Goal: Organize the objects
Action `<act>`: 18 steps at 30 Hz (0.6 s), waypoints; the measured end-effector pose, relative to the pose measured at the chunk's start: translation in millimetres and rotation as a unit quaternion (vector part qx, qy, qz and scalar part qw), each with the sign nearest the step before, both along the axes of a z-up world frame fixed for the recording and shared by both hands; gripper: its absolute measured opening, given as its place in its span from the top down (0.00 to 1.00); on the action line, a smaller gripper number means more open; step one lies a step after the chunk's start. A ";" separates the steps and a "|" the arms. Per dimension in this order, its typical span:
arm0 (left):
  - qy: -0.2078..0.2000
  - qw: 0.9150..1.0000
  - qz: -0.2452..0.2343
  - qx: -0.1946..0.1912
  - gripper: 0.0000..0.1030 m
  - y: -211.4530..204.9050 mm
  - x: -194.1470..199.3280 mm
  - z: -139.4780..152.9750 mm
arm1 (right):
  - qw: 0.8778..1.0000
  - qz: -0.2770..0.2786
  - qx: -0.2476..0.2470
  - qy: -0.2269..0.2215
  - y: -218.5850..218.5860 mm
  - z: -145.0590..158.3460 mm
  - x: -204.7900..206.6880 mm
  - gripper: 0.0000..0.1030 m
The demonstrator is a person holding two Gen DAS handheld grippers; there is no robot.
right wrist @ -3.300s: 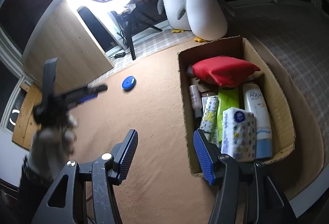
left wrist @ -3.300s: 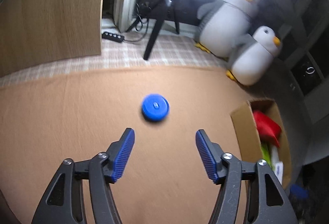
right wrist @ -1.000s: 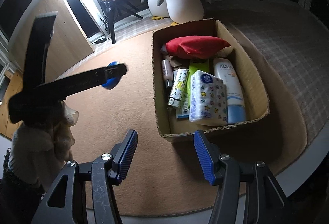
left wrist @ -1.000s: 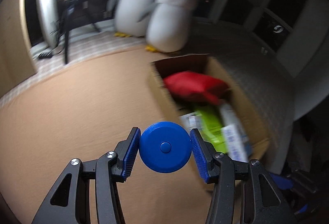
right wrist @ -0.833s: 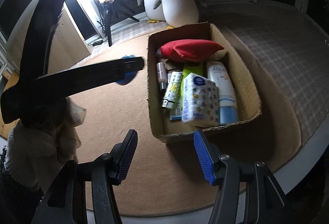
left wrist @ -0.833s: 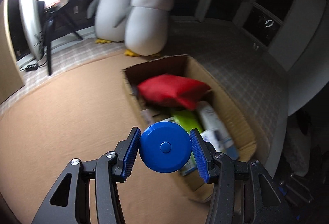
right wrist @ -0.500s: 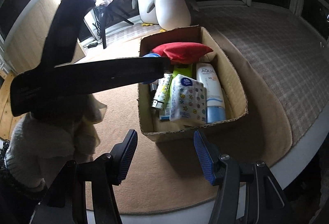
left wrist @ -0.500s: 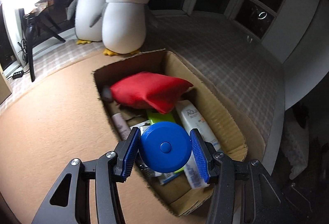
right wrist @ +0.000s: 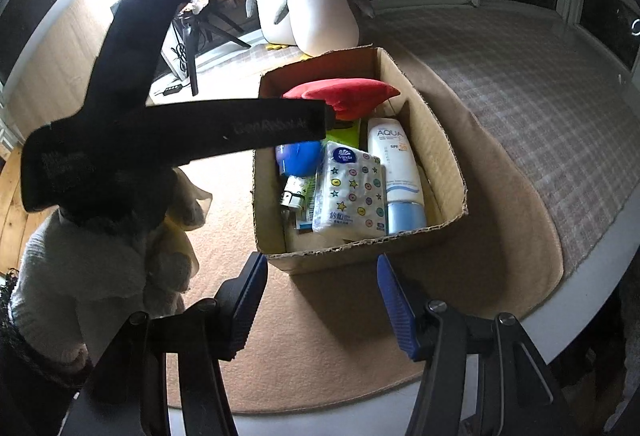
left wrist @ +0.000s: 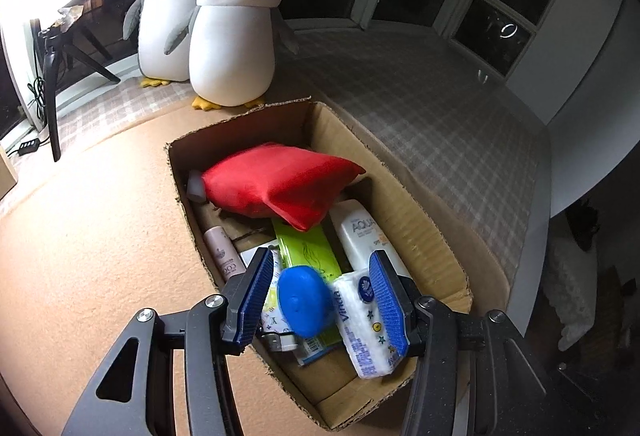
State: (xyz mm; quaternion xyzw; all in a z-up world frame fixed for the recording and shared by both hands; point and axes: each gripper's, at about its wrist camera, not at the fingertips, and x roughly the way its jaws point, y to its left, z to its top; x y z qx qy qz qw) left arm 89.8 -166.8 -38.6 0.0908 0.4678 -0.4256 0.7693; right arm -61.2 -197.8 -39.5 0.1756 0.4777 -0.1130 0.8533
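Observation:
A round blue disc lies tilted in the cardboard box, free of my left gripper, which is open above the box's near end. The disc also shows in the right wrist view beside a tissue pack. In the box lie a red pouch, a white AQUA tube, a green packet and a pink tube. My right gripper is open and empty, in front of the box above the tan mat.
Two plush penguins stand behind the box. A ring light on a tripod stands at the back left. The left gripper's black body and the gloved hand fill the left of the right wrist view. The mat's edge lies right.
My left gripper carried the blue disc over the box and opened. The disc has dropped from between the jaws into the box. My right gripper stays open.

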 end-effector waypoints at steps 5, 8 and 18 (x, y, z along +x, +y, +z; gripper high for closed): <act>-0.006 1.000 0.003 -0.006 0.48 9.0 -1.2 7.0 | 1.000 0.003 -0.001 0.000 3.7 1.2 0.9 0.48; -0.013 1.000 0.012 -0.010 0.48 21.4 0.3 14.2 | 1.000 0.005 -0.003 -0.002 7.7 2.8 1.3 0.48; -0.042 0.996 0.070 -0.022 0.48 99.2 9.0 44.1 | 0.999 0.032 -0.006 -0.004 34.7 5.7 17.4 0.48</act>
